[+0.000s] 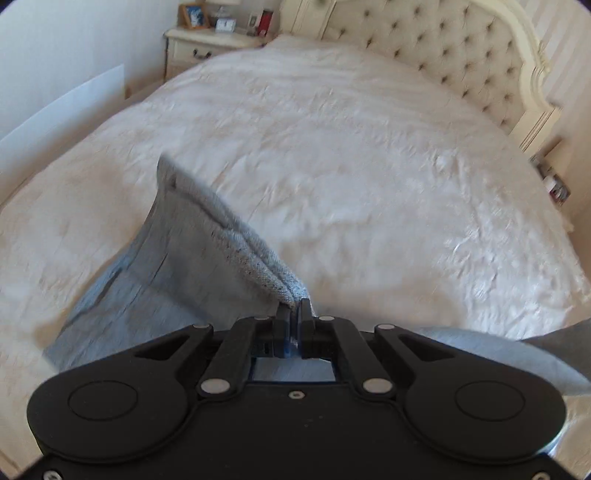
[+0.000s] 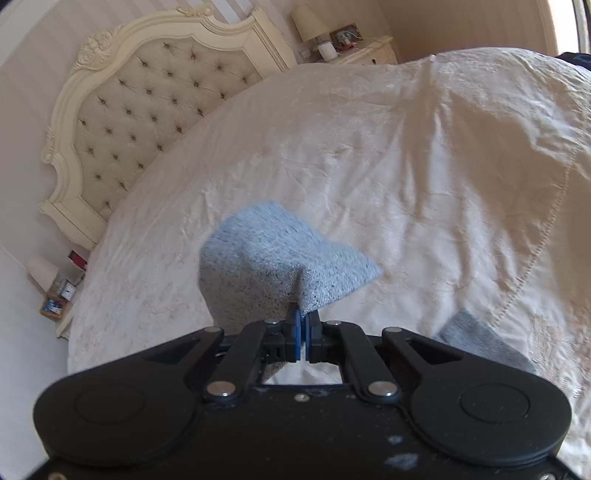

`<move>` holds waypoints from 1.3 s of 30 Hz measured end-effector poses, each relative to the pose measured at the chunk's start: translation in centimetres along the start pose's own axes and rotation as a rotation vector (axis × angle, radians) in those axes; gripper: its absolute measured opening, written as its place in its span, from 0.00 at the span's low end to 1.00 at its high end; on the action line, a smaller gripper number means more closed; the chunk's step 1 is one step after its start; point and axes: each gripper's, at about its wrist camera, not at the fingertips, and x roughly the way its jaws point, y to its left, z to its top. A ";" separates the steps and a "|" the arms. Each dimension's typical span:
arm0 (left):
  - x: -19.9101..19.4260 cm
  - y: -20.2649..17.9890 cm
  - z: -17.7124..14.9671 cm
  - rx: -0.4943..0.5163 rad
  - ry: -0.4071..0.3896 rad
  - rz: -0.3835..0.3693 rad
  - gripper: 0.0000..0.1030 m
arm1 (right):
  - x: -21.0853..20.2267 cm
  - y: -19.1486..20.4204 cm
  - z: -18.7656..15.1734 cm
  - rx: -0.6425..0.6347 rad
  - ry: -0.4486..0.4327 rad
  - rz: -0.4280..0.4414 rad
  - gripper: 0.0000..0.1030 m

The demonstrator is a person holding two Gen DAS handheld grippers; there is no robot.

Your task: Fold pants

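Note:
The light grey-blue knit pants (image 1: 177,258) hang over the cream bedspread (image 1: 332,147). My left gripper (image 1: 293,308) is shut on a bunched ribbed edge of the pants, and the fabric drapes away to the left and down. My right gripper (image 2: 303,314) is shut on another part of the pants (image 2: 280,254), which stands up in a peak above the jaws. A further bit of the pants (image 2: 480,339) lies low on the right. Both views are motion-blurred.
A tufted cream headboard (image 1: 461,55) stands at the bed's far end (image 2: 140,99). Nightstands with frames, a clock and a lamp flank the bed (image 1: 207,33) (image 2: 365,48). The bedspread (image 2: 406,147) is wrinkled, with a stitched edge on the right.

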 end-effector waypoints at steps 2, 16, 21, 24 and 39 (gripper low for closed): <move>2.5 0.7 -3.5 -0.007 0.108 0.066 0.04 | 2.4 -2.6 -2.4 -0.023 0.092 -0.087 0.03; 5.9 0.1 -9.6 -0.011 0.237 0.227 0.04 | 5.2 -7.8 -7.0 -0.126 0.208 -0.159 0.03; 5.9 -0.4 -11.4 -0.008 0.245 0.249 0.04 | 6.3 -9.6 -8.5 -0.099 0.282 -0.219 0.03; 6.2 -0.1 -11.8 -0.010 0.256 0.266 0.04 | 6.1 -10.3 -8.4 -0.102 0.282 -0.181 0.07; 7.3 -1.4 -12.2 -0.010 0.257 0.324 0.04 | 7.0 -12.8 -2.1 -0.470 0.202 -0.094 0.24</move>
